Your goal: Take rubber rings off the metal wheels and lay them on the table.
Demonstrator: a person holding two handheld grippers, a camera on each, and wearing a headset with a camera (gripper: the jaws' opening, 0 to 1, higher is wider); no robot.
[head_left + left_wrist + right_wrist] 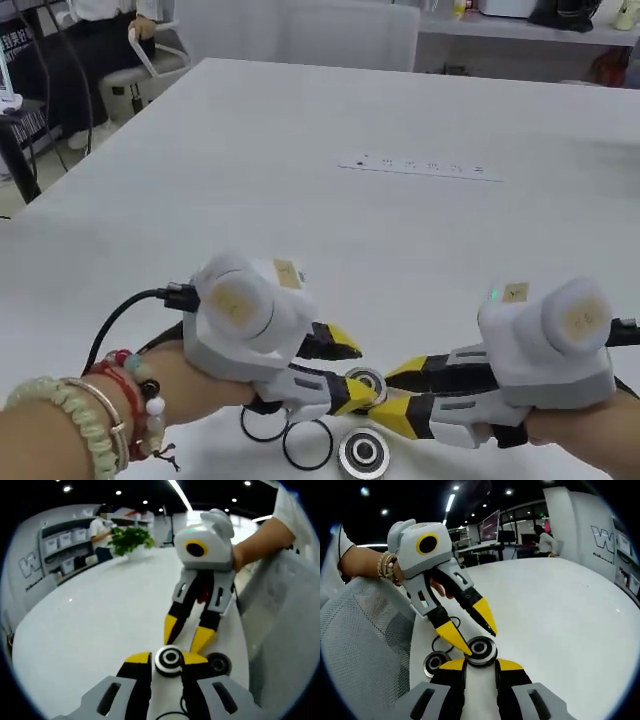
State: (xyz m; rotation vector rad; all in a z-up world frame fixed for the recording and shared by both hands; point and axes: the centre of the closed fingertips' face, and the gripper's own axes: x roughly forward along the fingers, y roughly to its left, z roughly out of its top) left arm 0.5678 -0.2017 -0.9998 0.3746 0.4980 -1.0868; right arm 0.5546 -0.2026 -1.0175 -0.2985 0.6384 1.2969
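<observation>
Nearest the person, two black rubber rings [285, 433] lie side by side on the white table [300, 200]. A second wheel [363, 453] lies flat just beside them. Just beyond, the right gripper [386, 390] pinches a metal wheel [365, 383] between its jaw tips. The left gripper [352, 372] has its jaws spread, the lower tip against that wheel's rim. Farther off, a white power strip [420, 167] lies on the table.
</observation>
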